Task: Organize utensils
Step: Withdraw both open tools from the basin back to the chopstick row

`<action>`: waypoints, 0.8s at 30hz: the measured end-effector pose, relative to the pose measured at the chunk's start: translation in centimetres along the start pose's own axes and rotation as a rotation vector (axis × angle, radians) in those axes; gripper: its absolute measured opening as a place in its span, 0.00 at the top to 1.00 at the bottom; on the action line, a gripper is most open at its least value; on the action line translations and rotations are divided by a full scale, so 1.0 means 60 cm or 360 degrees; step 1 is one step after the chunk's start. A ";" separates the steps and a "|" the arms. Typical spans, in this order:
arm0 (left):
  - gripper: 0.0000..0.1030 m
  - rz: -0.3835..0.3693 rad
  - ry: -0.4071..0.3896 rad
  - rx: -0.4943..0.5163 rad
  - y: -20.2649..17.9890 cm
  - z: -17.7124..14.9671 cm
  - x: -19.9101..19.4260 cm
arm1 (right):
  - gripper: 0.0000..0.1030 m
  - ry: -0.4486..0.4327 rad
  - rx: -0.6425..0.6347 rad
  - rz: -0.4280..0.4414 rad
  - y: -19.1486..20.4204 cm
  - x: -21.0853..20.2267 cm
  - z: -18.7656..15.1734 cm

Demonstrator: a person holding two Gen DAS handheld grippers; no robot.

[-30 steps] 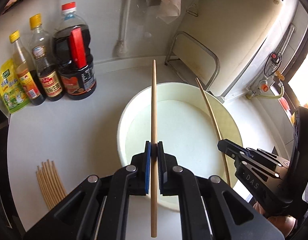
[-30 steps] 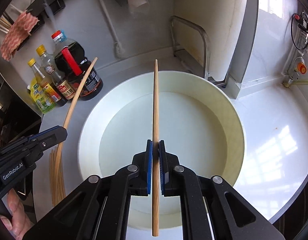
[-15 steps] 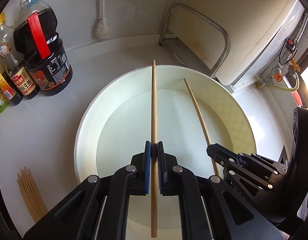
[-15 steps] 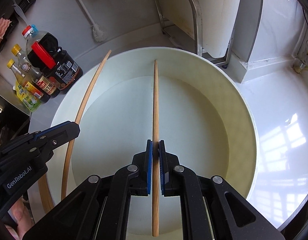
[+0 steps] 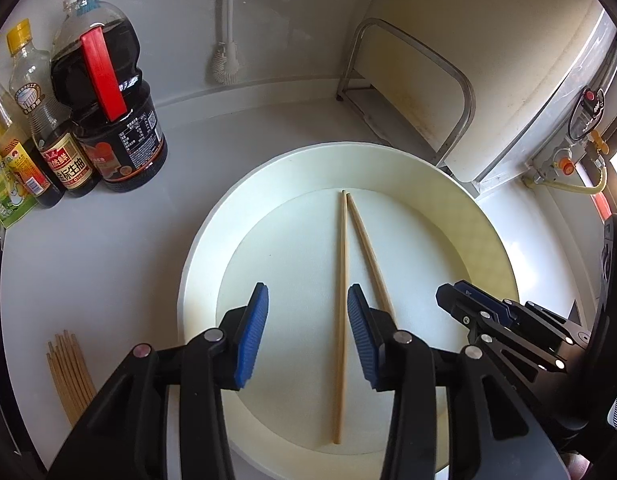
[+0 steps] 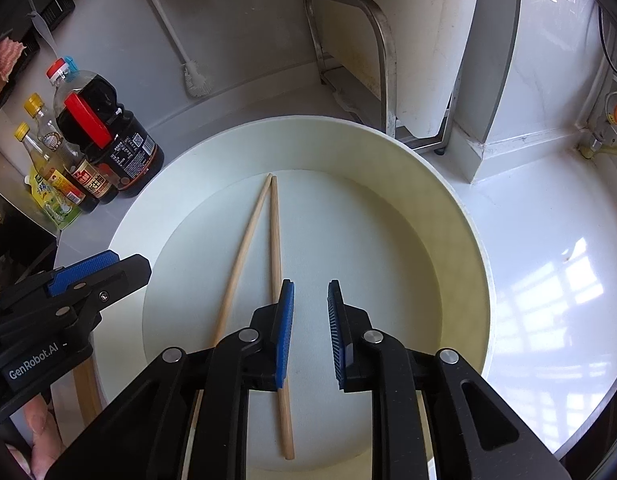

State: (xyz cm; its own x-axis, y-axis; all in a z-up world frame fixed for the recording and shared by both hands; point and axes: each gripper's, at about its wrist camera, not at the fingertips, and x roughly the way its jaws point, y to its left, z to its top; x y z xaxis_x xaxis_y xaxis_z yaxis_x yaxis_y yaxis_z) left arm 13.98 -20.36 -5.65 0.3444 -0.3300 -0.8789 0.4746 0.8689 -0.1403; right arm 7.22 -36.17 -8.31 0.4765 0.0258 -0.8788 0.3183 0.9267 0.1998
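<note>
Two wooden chopsticks lie in a large white round tray (image 5: 492,232), tips nearly touching at the far end. In the left wrist view one chopstick (image 5: 342,280) lies between my open jaws and the other (image 5: 368,256) runs under my right finger. My left gripper (image 5: 306,332) is open and empty above the tray. In the right wrist view the chopsticks (image 6: 275,240) (image 6: 244,248) lie left of my open, empty right gripper (image 6: 310,332). The left gripper also shows in the right wrist view (image 6: 88,276).
Sauce bottles (image 5: 108,112) stand at the back left of the white counter. A bundle of several chopsticks (image 5: 68,376) lies on the counter left of the tray (image 6: 464,216). A metal rack (image 5: 412,92) and a white brush (image 6: 192,80) stand behind.
Both grippers opened and let go of their chopsticks, which now lie side by side on the tray floor. Both grippers pulled back a little.
</note>
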 end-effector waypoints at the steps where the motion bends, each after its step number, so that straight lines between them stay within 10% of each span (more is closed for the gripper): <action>1: 0.60 0.0004 -0.0002 0.0000 0.001 -0.001 -0.002 | 0.83 -0.0002 -0.0003 0.0000 0.001 -0.003 -0.002; 24: 0.43 0.0163 -0.0094 -0.0049 0.136 -0.125 -0.134 | 0.66 -0.0059 -0.0102 0.0007 0.140 -0.085 -0.098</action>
State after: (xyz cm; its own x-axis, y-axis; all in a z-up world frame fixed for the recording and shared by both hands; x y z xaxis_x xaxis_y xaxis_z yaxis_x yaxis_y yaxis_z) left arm 9.01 -7.85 -3.13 0.4372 -0.2592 -0.8612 0.4098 0.9098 -0.0657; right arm 2.65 -26.32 -4.68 0.5083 0.0167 -0.8610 0.2640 0.9486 0.1743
